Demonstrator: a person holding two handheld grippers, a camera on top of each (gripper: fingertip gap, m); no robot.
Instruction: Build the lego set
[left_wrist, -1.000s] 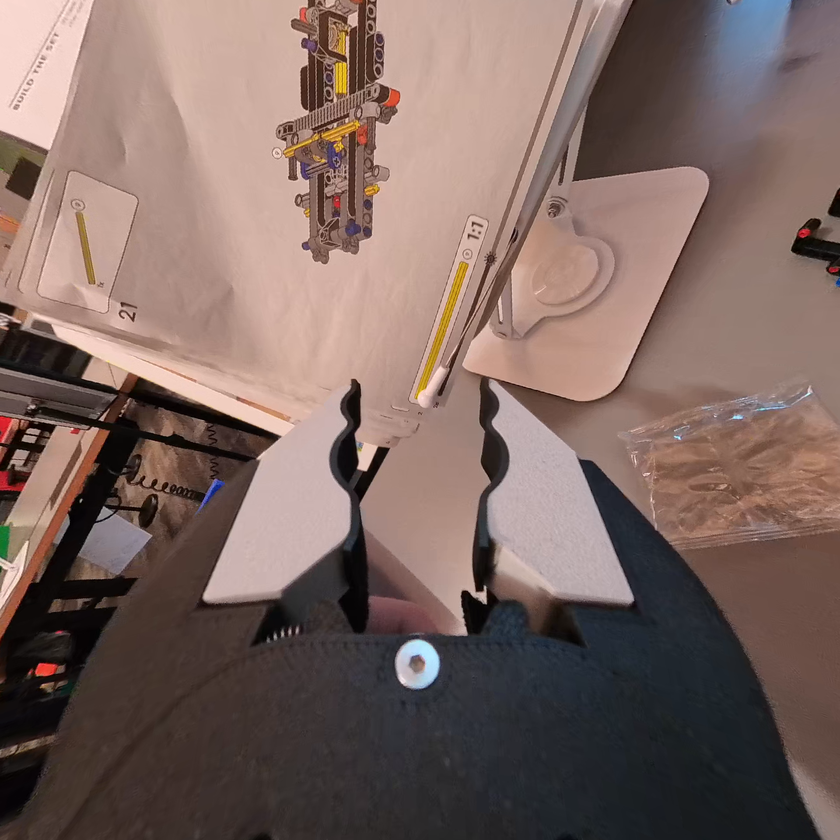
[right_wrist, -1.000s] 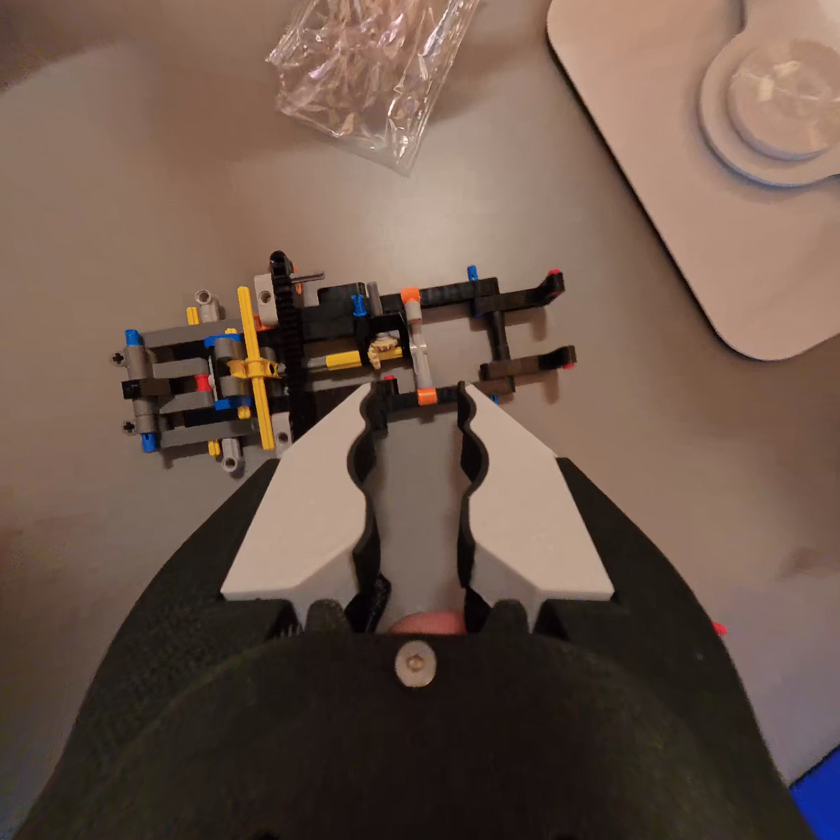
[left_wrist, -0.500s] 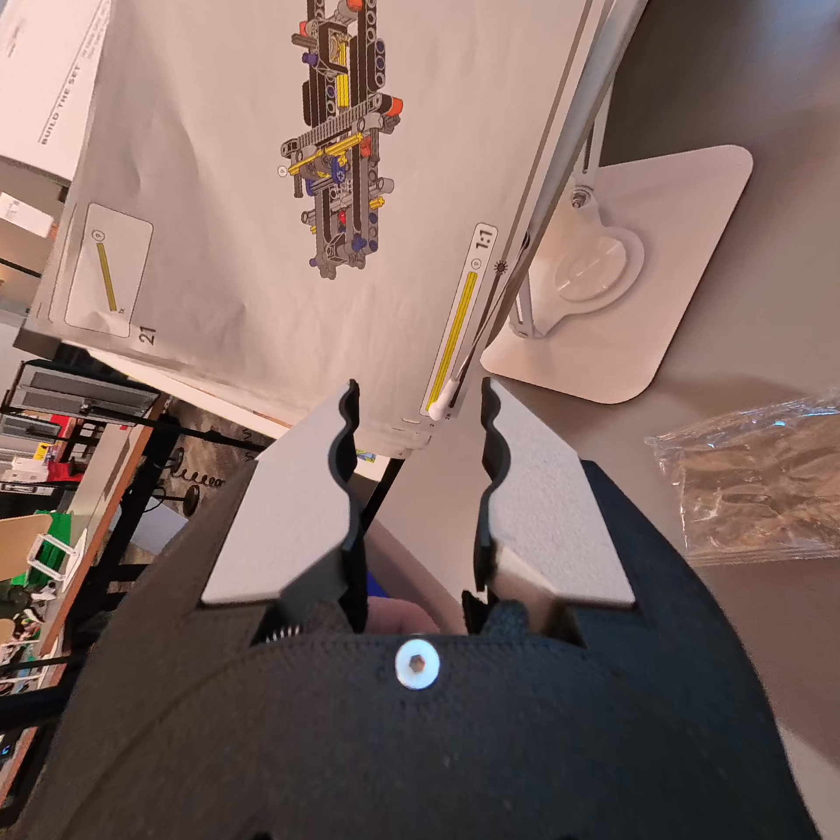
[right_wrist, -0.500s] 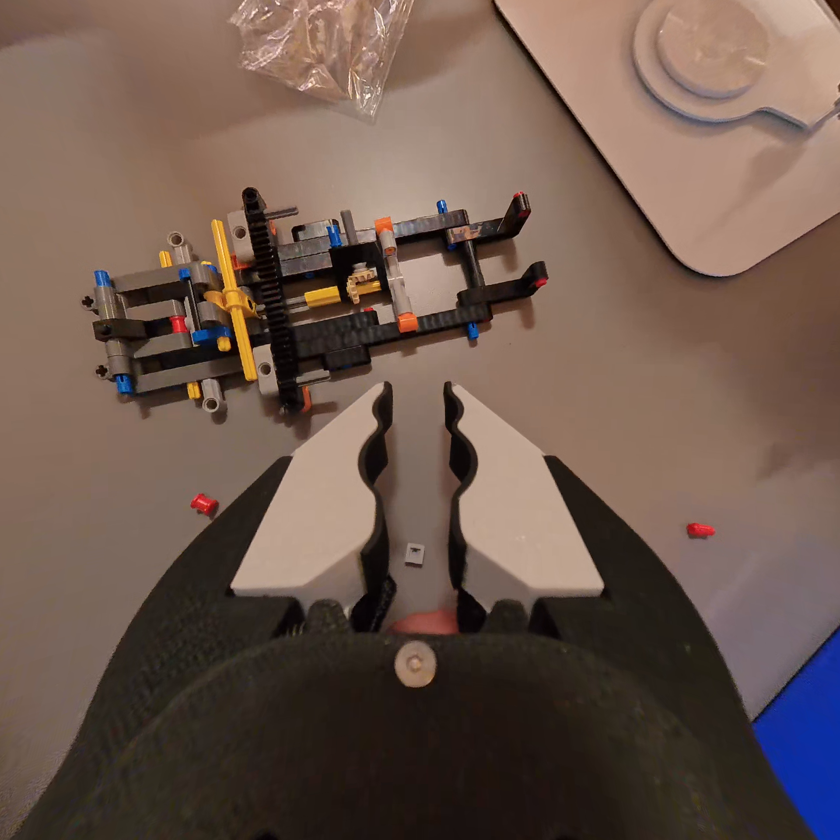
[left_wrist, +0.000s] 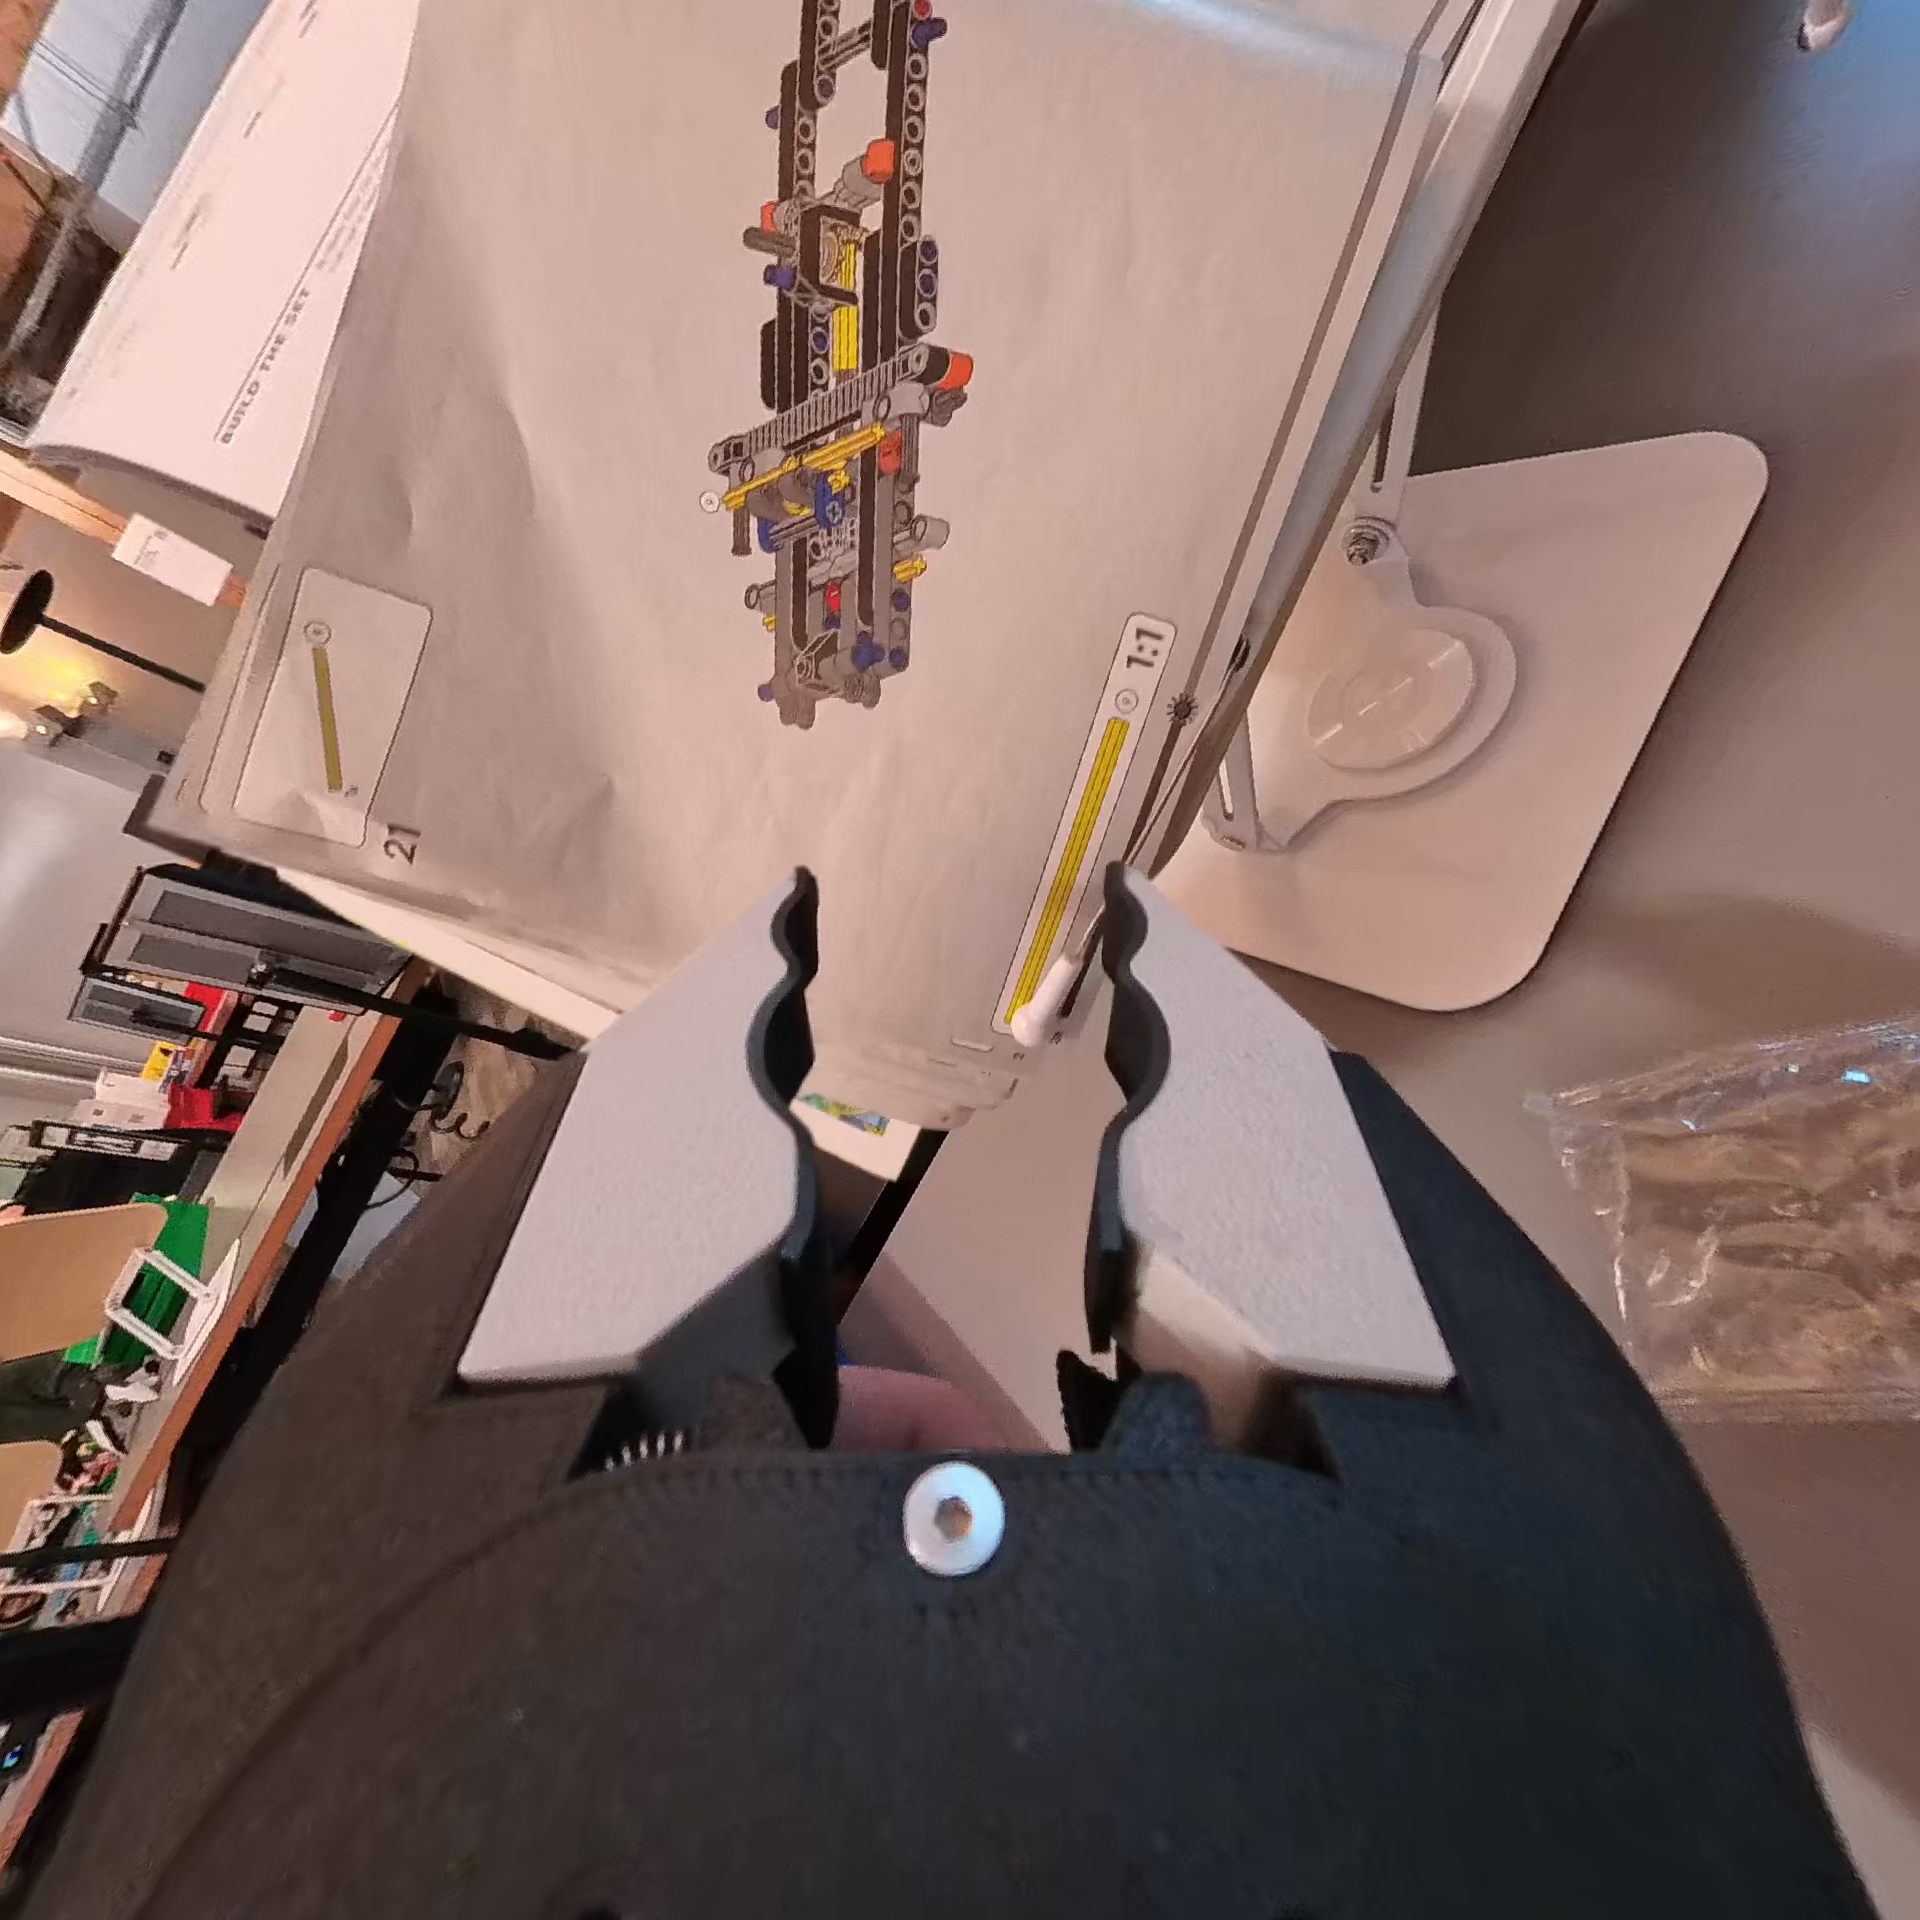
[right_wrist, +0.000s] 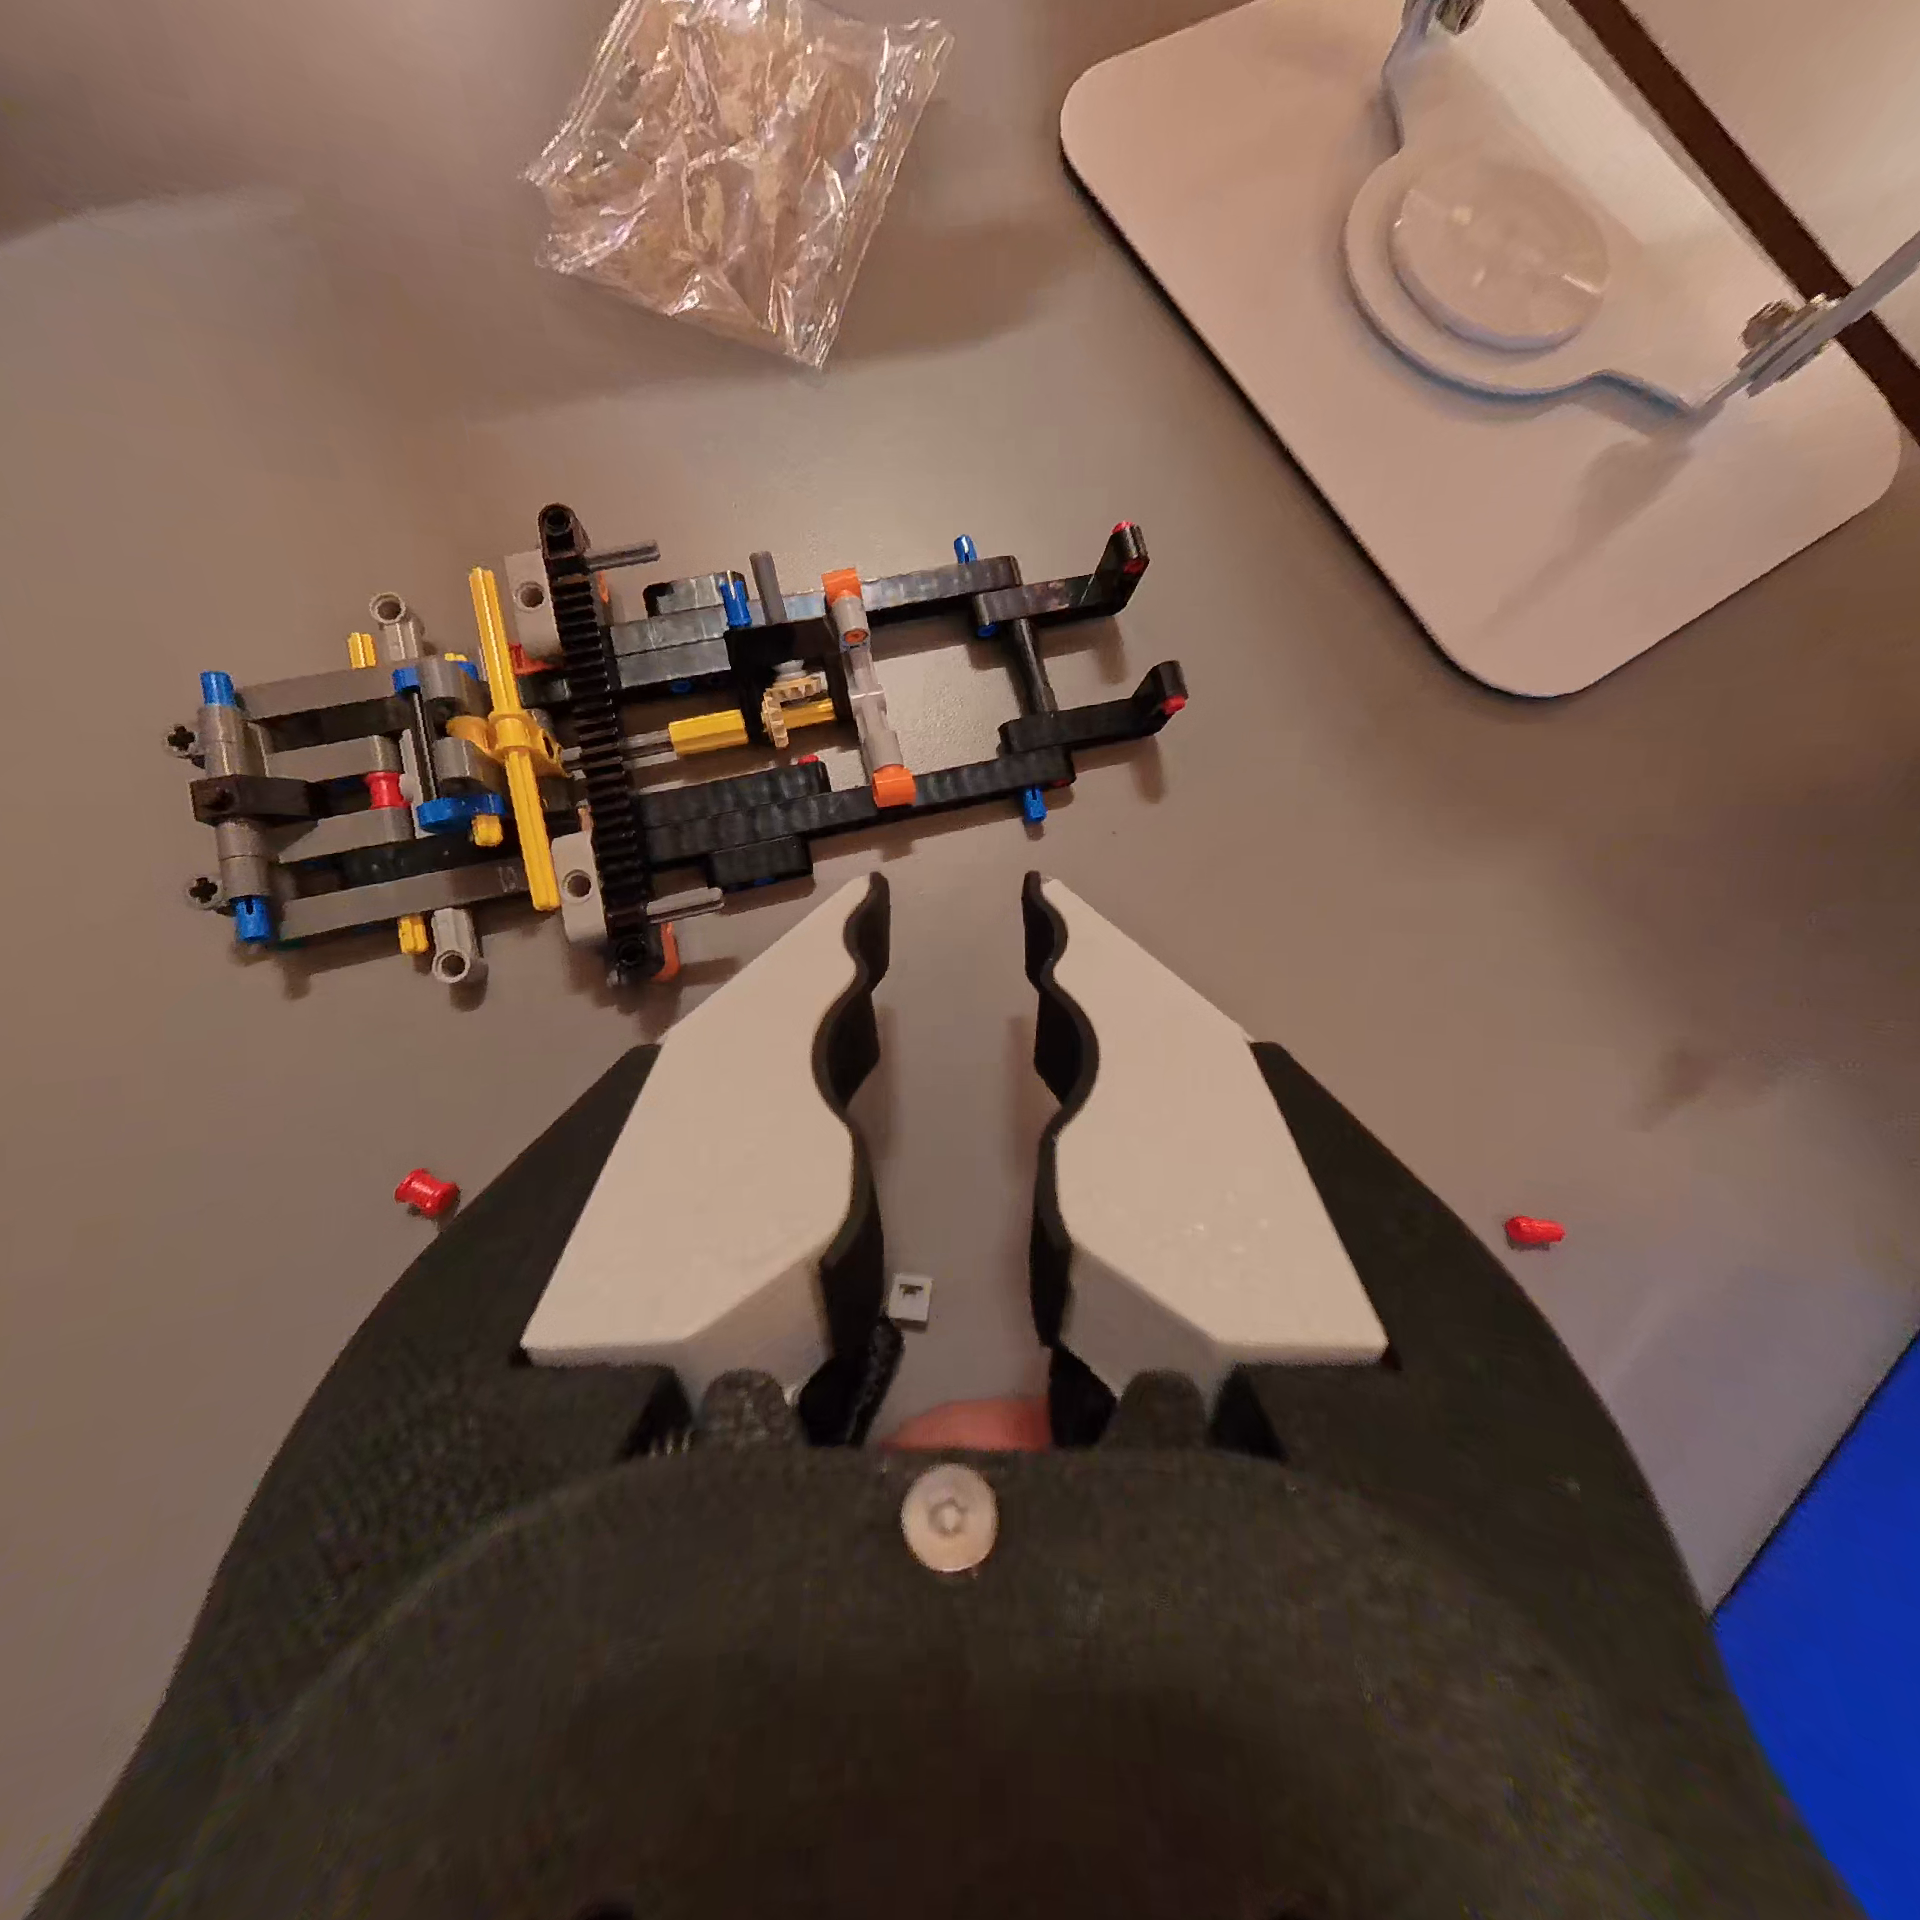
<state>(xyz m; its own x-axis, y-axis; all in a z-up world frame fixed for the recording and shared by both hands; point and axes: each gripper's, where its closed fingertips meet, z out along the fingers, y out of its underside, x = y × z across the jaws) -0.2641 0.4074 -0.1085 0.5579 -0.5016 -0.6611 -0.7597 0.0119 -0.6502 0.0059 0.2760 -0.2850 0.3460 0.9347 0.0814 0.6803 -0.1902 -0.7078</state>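
Note:
The partly built lego chassis (right_wrist: 665, 738), black and grey beams with yellow axles, blue pins and orange connectors, lies flat on the grey table (right_wrist: 1351, 935). My right gripper (right_wrist: 954, 883) is open and empty, just in front of the chassis's near beam, not touching it. My left gripper (left_wrist: 956, 883) is open and empty, held up facing the instruction booklet (left_wrist: 727, 416) propped on a white stand (left_wrist: 1507, 727). Its tips are near the booklet's lower edge.
A crumpled clear plastic bag (right_wrist: 727, 177) lies beyond the chassis; it also shows in the left wrist view (left_wrist: 1756, 1216). Two loose red pins (right_wrist: 424, 1192) (right_wrist: 1532, 1231) and a small grey piece (right_wrist: 911, 1299) lie on the table. The stand's base (right_wrist: 1299, 416) is at the far right. Left tips to right tips: about 35 cm.
My right gripper has pulled back from the chassis, where its tips were around the near black beam, and has opened a little wider. My left gripper has moved closer to the booklet.

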